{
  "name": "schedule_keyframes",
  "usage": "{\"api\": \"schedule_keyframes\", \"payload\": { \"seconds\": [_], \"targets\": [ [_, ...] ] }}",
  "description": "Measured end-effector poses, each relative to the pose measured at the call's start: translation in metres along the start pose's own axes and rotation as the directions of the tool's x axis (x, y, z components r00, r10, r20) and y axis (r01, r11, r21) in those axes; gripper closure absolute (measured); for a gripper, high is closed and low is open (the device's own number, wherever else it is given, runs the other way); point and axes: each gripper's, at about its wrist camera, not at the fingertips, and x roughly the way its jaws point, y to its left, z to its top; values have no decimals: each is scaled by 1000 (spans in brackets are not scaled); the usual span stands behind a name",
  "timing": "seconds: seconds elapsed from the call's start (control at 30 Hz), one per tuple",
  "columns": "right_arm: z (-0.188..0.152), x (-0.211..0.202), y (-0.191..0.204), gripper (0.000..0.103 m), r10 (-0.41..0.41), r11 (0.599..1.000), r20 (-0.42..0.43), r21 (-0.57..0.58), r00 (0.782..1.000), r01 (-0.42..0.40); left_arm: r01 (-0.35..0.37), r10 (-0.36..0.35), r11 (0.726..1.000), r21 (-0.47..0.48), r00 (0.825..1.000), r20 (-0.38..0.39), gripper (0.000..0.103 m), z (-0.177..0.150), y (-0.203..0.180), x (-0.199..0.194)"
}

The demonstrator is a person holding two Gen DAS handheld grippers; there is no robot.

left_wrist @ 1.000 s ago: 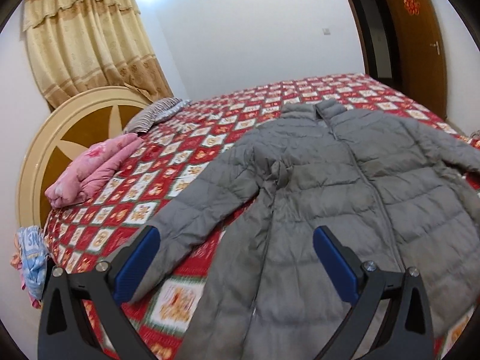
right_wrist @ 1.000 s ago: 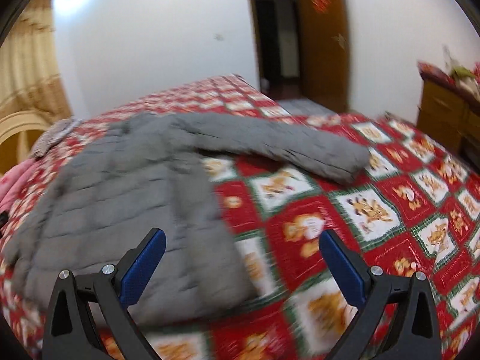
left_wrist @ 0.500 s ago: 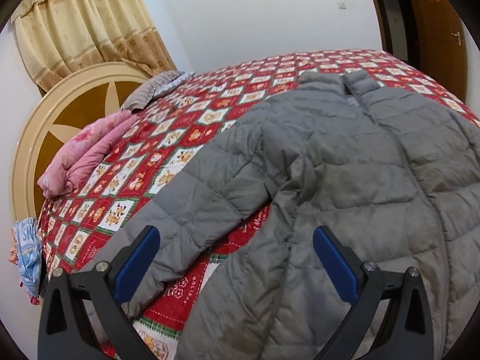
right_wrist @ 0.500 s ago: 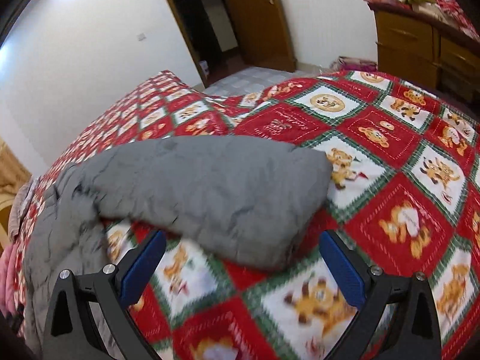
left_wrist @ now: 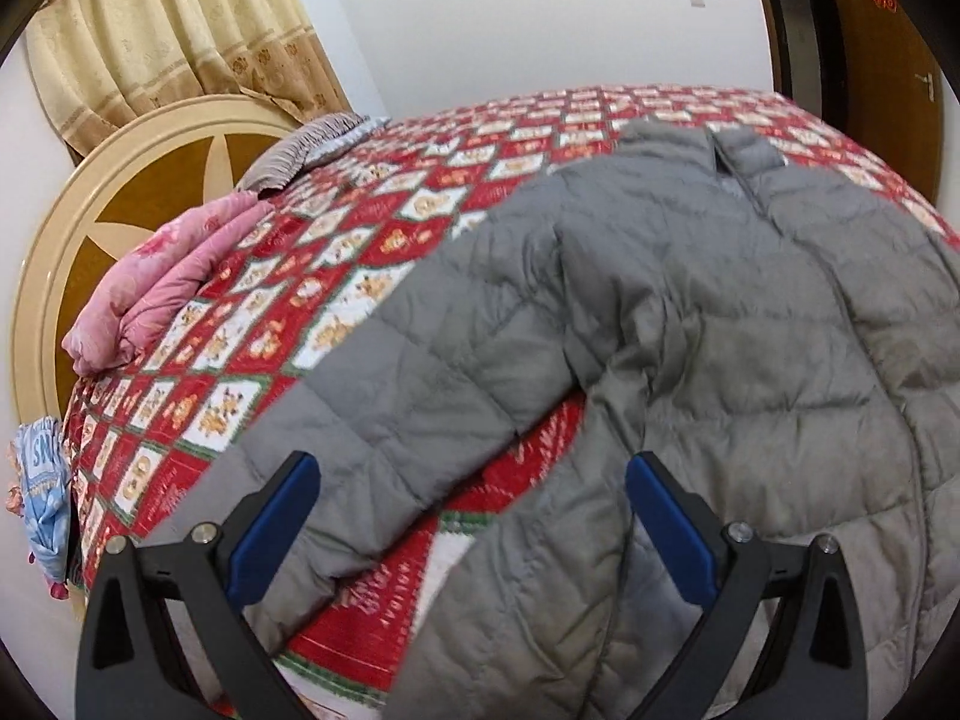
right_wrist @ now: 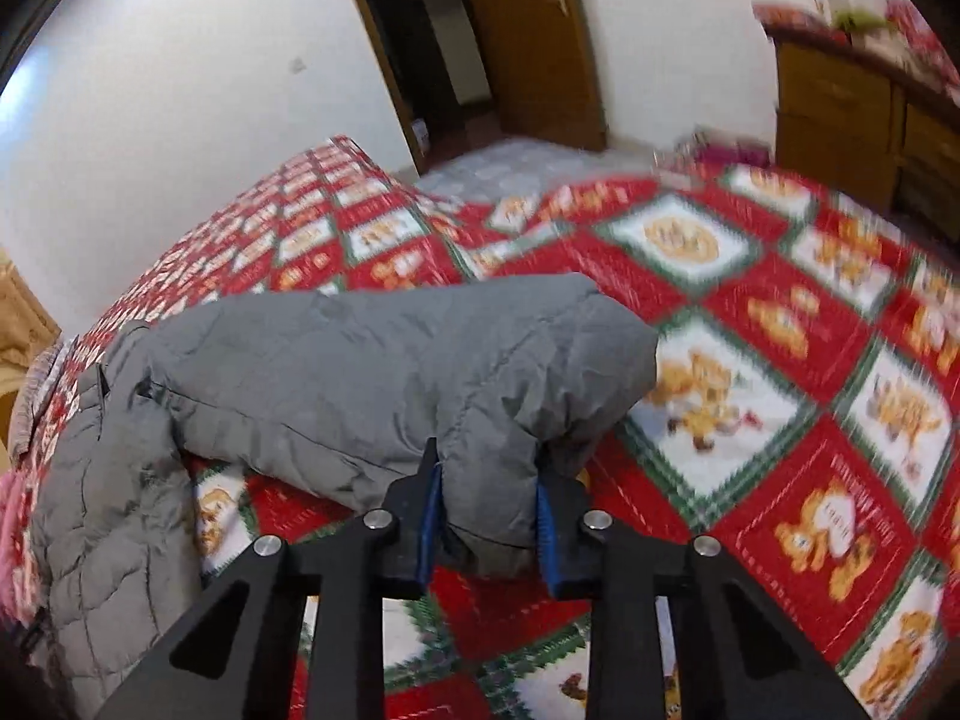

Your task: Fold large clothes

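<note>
Jacket (left_wrist: 720, 312) (gray and puffy) lies spread flat on the red bed cover (left_wrist: 336, 276), with lots of bare cover toward the far edge. Right tongs (right_wrist: 489, 501) have just squeezed in, pinching 1 sleeve (right_wrist: 420, 372) near its end. Left tongs (left_wrist: 468, 516) stand wide over the other sleeve (left_wrist: 384, 420), not touching.

The letters "SN" are seen on a blue cloth (left_wrist: 41, 468) hanging beside the bed. Lettering on the red bedspread (left_wrist: 384, 594) is too blurred to be read.
</note>
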Motion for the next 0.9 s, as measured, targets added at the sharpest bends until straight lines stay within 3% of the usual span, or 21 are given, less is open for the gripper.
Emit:
{"api": "schedule_keyframes", "payload": {
  "seconds": [0.17, 0.3, 0.6, 0.9],
  "targets": [
    [9, -37, 67, 78, 30, 980, 142, -199, 989, -1, -9, 10, 1000, -10, 1000, 30, 0, 14, 18, -4],
    [1, -63, 143, 79, 113, 916, 211, -401, 971, -20, -21, 21, 1000, -6, 999, 36, 0, 17, 30, -2],
    [-53, -51, 292, 79, 259, 735, 146, -671, 955, -97, -61, 61, 998, 7, 998, 30, 0, 21, 44, 13],
    [-101, -44, 373, 79, 340, 615, 83, -773, 937, -154, -72, 72, 997, 7, 997, 12, 0, 26, 46, 30]
  ]
}}
